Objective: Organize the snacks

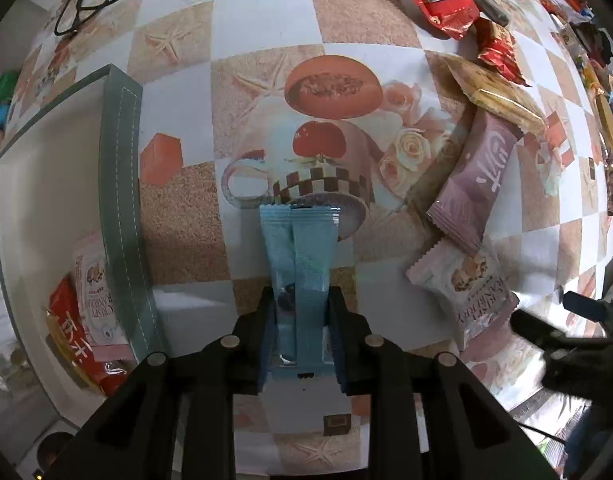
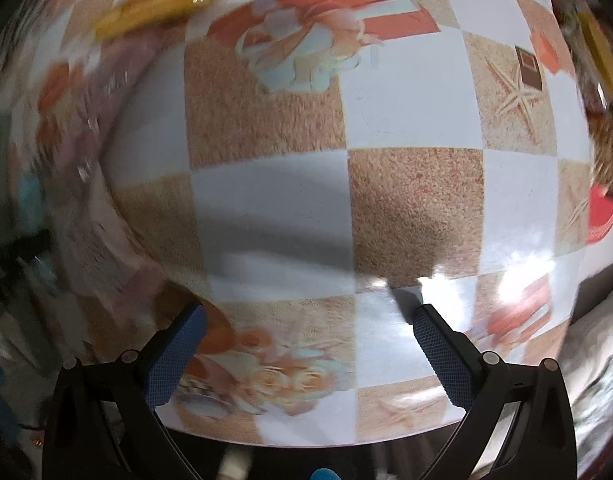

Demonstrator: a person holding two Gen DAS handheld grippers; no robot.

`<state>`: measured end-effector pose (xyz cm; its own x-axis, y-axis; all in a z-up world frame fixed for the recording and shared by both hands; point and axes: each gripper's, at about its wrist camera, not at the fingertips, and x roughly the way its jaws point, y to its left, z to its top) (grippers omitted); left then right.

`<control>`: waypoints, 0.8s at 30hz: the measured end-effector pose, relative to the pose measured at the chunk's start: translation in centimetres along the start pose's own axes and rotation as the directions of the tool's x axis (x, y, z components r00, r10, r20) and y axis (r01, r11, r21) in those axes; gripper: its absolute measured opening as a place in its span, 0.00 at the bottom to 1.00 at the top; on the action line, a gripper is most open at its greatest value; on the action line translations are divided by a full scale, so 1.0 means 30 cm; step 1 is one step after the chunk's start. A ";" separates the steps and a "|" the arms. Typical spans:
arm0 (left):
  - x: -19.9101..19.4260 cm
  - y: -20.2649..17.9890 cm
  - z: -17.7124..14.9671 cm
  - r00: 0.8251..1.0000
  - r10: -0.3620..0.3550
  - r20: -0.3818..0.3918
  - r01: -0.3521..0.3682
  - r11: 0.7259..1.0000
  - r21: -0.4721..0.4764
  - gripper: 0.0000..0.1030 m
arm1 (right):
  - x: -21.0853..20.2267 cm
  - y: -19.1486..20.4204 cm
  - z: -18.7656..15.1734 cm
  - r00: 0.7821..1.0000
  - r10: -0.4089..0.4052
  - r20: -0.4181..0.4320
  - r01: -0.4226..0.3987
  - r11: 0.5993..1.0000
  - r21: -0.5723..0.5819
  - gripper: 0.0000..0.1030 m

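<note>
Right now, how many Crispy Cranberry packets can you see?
2. One Crispy Cranberry packet stands inside the bin at left; the other packet lies on the table at right. More may be hidden.

The left wrist camera sits behind the left tool point(image 1: 300, 300) and looks steeply down along its fingers, close above the patterned table point(image 1: 262, 12), taking in a green-rimmed box point(image 1: 120, 184) at its left. The right wrist camera looks down past the right tool point(image 2: 306, 332) at the table's near edge, blurred. Both views share the checkered tabletop and the purple packet point(image 1: 472, 176) point(image 2: 90, 120).
</note>
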<state>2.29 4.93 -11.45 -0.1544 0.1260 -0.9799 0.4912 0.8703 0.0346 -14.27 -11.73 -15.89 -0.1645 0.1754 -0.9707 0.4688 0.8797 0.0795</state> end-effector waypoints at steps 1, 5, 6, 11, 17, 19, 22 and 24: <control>0.004 0.019 -0.059 1.000 0.002 0.010 -0.002 1.000 0.001 0.28 | -0.016 -0.007 0.009 0.999 0.041 0.009 -0.041 0.999 0.031 1.00; 0.002 -0.001 -0.112 1.000 -0.010 0.010 0.010 1.000 -0.017 0.38 | -0.087 0.016 0.044 0.993 0.101 0.067 -0.105 0.992 0.069 1.00; 0.008 0.006 -0.120 1.000 -0.015 0.010 0.015 1.000 -0.024 0.39 | -0.101 0.039 0.052 0.992 0.103 0.074 -0.107 0.993 0.049 1.00; 0.042 0.066 -0.193 1.000 -0.017 0.003 0.017 0.999 -0.048 0.47 | -0.114 0.179 0.071 0.995 0.072 0.069 -0.066 0.994 -0.087 1.00; 0.061 0.191 -0.276 1.000 -0.023 0.008 0.023 0.998 -0.060 0.53 | -0.077 0.304 0.122 0.999 0.021 0.040 -0.013 0.984 -0.177 1.00; 0.063 0.218 -0.295 1.000 -0.027 0.011 0.028 0.998 -0.063 0.54 | -0.077 0.320 0.143 0.999 0.028 0.040 -0.021 0.983 -0.182 1.00; 0.056 0.224 -0.316 0.999 -0.026 0.019 0.027 0.998 -0.059 0.54 | -0.077 0.313 0.176 0.999 0.037 0.032 -0.031 0.988 -0.151 1.00; 0.052 0.219 -0.316 0.999 -0.027 0.021 0.028 0.998 -0.055 0.54 | -0.074 0.265 0.195 0.999 0.040 0.009 -0.039 0.996 -0.083 1.00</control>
<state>-2.86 15.37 -10.88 -0.1490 0.0925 -0.9845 0.4386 0.8985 0.0180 -5.11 -7.70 -14.42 -0.1376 0.2064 -0.9687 0.4015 0.9057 0.1359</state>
